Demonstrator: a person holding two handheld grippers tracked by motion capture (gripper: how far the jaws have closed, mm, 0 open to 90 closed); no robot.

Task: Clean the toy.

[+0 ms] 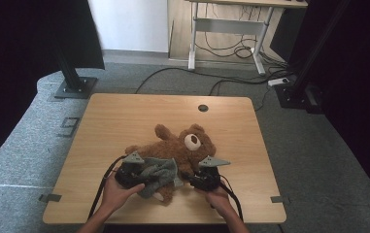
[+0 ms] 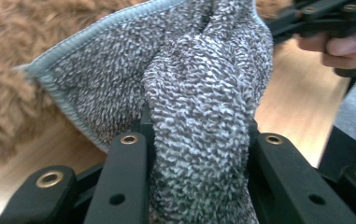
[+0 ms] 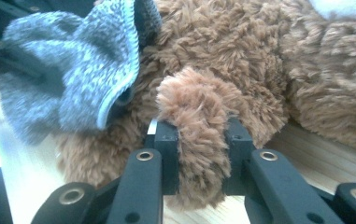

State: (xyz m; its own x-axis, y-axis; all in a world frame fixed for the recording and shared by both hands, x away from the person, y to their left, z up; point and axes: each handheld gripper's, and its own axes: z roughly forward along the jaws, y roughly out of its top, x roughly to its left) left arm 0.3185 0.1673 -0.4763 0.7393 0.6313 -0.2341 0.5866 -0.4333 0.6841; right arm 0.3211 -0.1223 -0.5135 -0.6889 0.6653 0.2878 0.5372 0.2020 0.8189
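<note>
A brown teddy bear [image 1: 177, 145] lies on its back in the middle of the wooden table [image 1: 124, 116], head toward the far right. A grey knitted cloth [image 1: 159, 172] is draped over its lower body. My left gripper [image 1: 139, 175] is shut on a bunched fold of that grey cloth [image 2: 199, 135], which fills the space between its jaws. My right gripper [image 1: 192, 180] is shut on a furry brown limb of the bear [image 3: 199, 140], squeezed between its jaws. In the right gripper view the grey cloth [image 3: 73, 88] hangs at the upper left with the bear's body [image 3: 241, 60] behind it.
The person's hands come in over the table's near edge. A round cable hole [image 1: 202, 108] sits near the far edge. Black stand bases [image 1: 75, 87] rest on the grey floor beyond, with a desk frame [image 1: 226, 29] and cables at the back.
</note>
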